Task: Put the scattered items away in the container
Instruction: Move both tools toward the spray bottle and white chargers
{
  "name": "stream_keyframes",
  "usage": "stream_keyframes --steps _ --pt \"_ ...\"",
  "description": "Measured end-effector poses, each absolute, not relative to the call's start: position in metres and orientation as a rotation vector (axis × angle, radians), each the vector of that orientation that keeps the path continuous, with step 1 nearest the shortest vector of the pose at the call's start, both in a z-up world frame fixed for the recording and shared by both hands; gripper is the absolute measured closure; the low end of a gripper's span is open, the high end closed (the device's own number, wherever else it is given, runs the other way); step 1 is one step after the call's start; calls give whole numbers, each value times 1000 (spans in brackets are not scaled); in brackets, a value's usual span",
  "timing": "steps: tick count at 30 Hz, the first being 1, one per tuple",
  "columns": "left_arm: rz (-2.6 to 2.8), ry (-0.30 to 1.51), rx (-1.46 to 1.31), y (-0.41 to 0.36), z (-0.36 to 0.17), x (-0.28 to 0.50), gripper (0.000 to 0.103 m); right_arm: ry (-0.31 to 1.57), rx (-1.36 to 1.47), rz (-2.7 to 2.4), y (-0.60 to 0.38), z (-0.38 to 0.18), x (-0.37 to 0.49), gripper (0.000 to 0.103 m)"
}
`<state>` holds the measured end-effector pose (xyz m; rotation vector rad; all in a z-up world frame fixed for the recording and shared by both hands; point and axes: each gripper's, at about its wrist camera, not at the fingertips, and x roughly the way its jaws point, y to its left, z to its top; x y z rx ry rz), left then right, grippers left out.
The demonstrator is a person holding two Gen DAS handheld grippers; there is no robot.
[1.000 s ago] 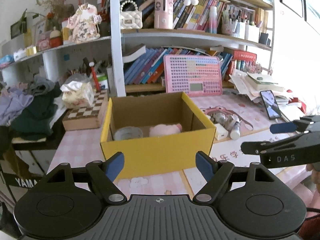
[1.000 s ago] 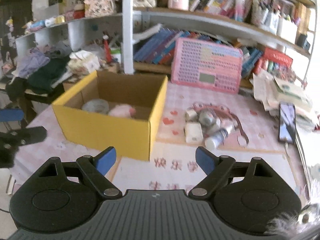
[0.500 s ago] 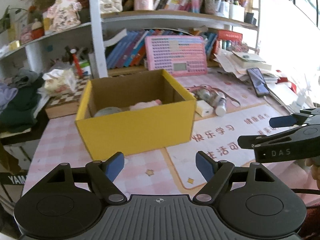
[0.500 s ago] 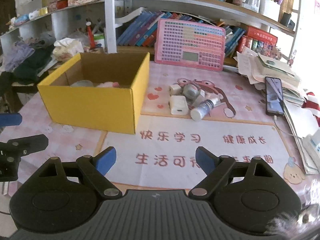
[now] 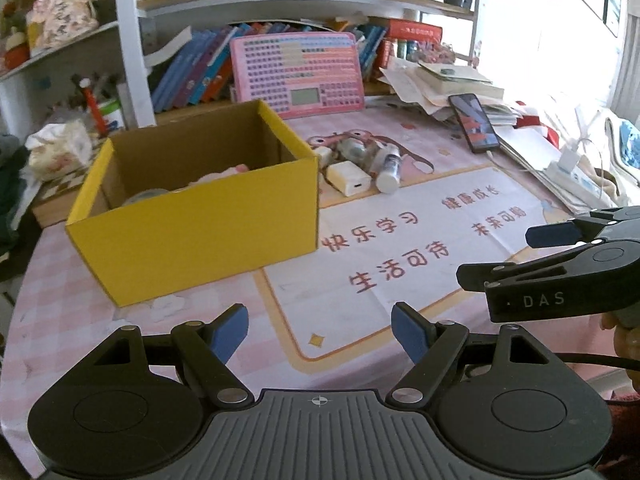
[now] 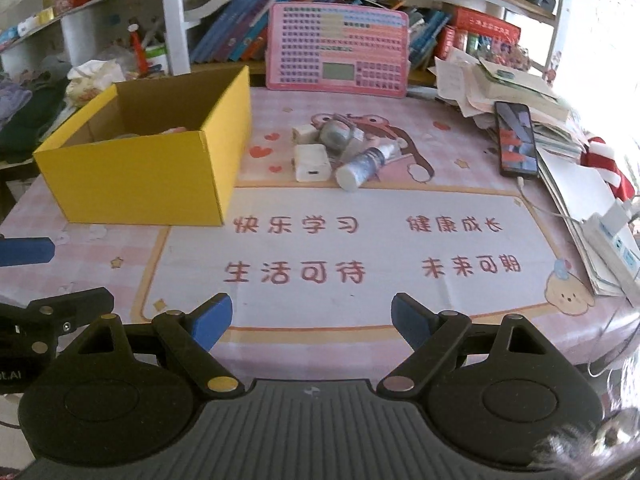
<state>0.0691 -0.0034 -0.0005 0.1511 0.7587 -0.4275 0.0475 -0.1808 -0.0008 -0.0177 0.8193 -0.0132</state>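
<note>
A yellow cardboard box [image 5: 200, 228] [image 6: 132, 184] stands open on the pink table mat, with a pink soft item [image 5: 218, 174] and a round clear item [image 5: 146, 196] inside. Right of it lies a cluster: a white charger block [image 6: 312, 162] [image 5: 348, 176], a small spray bottle [image 6: 366, 164] [image 5: 388, 170], a round grey item [image 6: 336, 134] and a small white cube [image 6: 304, 133]. My left gripper [image 5: 320, 330] is open and empty near the table's front edge. My right gripper [image 6: 312, 318] is open and empty, also held back from the cluster.
A pink keyboard toy [image 6: 338, 50] leans against the bookshelf behind. A phone [image 6: 516, 138], piled papers [image 6: 508, 88] and a power strip [image 6: 612, 236] crowd the right edge. Clothes [image 6: 24, 108] and a tissue bag [image 5: 60, 150] sit left of the box.
Both grippers have pulled back from the box and risen, so the table mat and the item cluster show more fully. Both stay open and empty.
</note>
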Motion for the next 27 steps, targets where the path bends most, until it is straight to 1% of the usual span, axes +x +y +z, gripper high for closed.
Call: stream_keyframes --steps 14,27 --pt "-508 787 176 -64 -9 100 22 849 10 -80 -236 -6 71 15" --pt "-522 793 214 -121 -11 141 22 839 19 -69 -290 -3 117 15"
